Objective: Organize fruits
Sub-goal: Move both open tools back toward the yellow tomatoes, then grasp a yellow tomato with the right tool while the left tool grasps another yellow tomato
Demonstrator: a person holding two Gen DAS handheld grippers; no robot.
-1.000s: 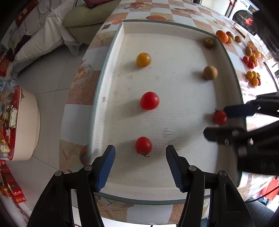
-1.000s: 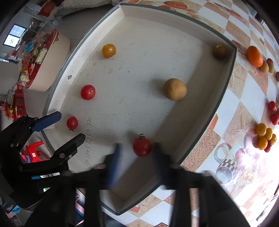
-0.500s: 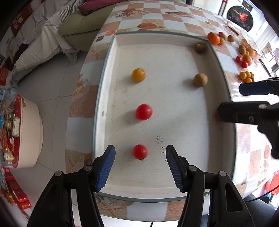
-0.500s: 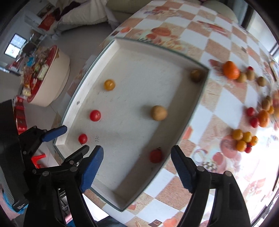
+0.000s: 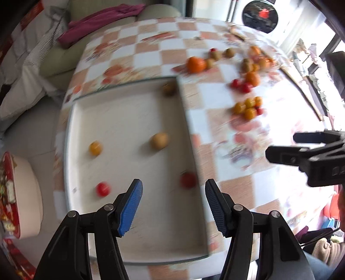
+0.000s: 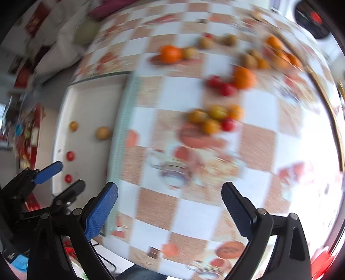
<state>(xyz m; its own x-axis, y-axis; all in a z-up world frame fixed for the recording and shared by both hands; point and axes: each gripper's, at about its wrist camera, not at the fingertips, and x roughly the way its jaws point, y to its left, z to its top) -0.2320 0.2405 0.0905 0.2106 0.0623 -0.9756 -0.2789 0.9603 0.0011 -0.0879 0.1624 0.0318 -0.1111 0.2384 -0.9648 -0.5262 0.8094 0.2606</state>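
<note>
Blue pads of my right gripper (image 6: 169,205) have just been opening wide, nothing between them; my left gripper (image 5: 173,206) hangs half-apart, empty, over the tray (image 5: 127,256). Loose fruit cluster (image 6: 214,118) lies ahead on the checkered table (image 6: 258,137), nearer my right.

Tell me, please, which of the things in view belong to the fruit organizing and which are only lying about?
Belongs to the job:
- white tray
- fruits in the tray
- loose fruits on the tablecloth
- left hand-held gripper and right hand-held gripper, both empty

Just lying about:
- magenta cloth
- round tub on the floor
</note>
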